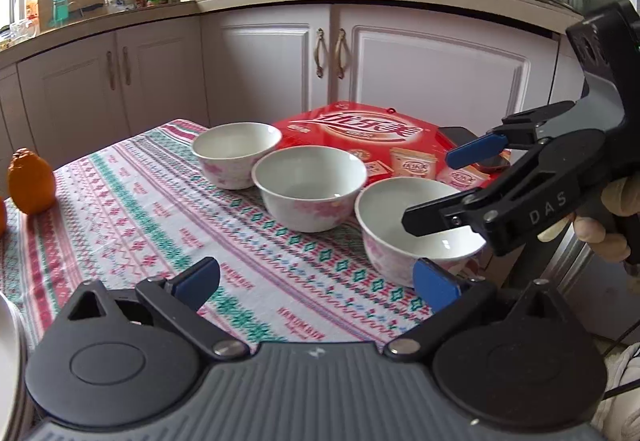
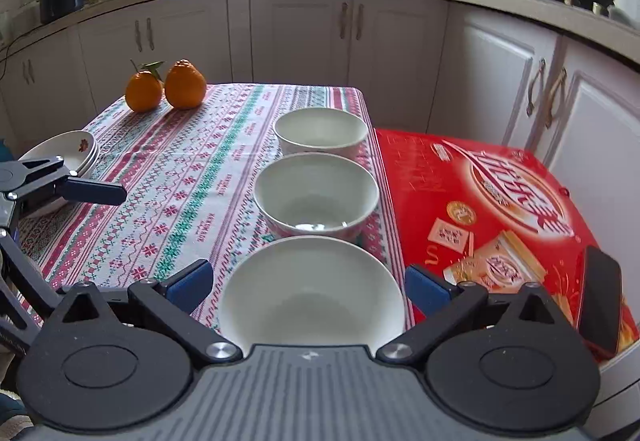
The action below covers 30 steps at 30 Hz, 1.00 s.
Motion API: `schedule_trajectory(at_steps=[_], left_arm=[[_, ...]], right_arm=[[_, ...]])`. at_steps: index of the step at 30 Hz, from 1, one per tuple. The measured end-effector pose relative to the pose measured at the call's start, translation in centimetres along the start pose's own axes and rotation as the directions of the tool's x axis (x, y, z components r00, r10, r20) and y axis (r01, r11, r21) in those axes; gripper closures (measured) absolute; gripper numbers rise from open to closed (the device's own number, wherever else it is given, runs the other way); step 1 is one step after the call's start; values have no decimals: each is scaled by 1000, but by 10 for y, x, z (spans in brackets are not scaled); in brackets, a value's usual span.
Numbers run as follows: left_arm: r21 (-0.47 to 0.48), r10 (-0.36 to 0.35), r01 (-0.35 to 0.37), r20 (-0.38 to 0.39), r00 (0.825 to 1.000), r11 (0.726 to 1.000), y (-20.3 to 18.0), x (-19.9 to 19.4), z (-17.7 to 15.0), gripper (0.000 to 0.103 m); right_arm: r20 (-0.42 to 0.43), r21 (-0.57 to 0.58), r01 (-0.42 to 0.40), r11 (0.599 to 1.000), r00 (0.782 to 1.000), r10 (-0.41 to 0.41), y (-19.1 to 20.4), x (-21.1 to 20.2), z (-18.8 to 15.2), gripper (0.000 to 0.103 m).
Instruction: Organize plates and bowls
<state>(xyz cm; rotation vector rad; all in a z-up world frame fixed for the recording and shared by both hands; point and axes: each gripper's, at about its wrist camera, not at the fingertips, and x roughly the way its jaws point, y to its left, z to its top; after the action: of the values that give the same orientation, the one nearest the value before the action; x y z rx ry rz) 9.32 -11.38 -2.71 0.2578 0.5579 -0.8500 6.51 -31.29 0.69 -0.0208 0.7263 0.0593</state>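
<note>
- Three white bowls with pink floral sides stood in a row on the patterned tablecloth [image 2: 172, 177], along the edge next to a red gift box [image 2: 492, 201].
- The near bowl [image 2: 310, 291] sat right in front of the right gripper [image 2: 308, 283], its rim lying between the two blue-padded fingers; the fingers were spread wide and I could not tell whether either pad touched the bowl.
- The middle bowl [image 2: 316, 195] stood just beyond the near one, and the far bowl [image 2: 321, 131] just beyond that, close to the table's far edge.
- The left gripper [image 1: 316, 283] hung over bare tablecloth with its fingers wide apart and nothing between them.
- In the left wrist view the right gripper's upper finger [image 1: 476, 152] was above the near bowl, the lower one over its rim.
- A stack of shallow plates [image 2: 70, 153] with a red flower motif rested at the table's left edge, behind the left gripper's finger.
- Two oranges [image 2: 166, 85] sat side by side at the far left corner of the table.
- A dark phone [image 2: 600, 301] lay on the red box.
</note>
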Motion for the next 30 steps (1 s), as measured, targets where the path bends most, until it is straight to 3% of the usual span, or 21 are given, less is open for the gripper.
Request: schedule_trajectory(at_steps=[5,23,30], left_arm=[[35,3,-2,-11,1000,999,-18,15,0,1],[61,-107,108,-22,994,992,-57,54,1,2],[68,-124,125,-13,992,990,-59,55,1,13]], right_arm=[[-18,51,-31,998,999,32,-15,4,-6,0],[-48,114,-151,982,986,158,-48,19,-15,2],[-66,142,-191,971,977,202,-53,24,-15,19]])
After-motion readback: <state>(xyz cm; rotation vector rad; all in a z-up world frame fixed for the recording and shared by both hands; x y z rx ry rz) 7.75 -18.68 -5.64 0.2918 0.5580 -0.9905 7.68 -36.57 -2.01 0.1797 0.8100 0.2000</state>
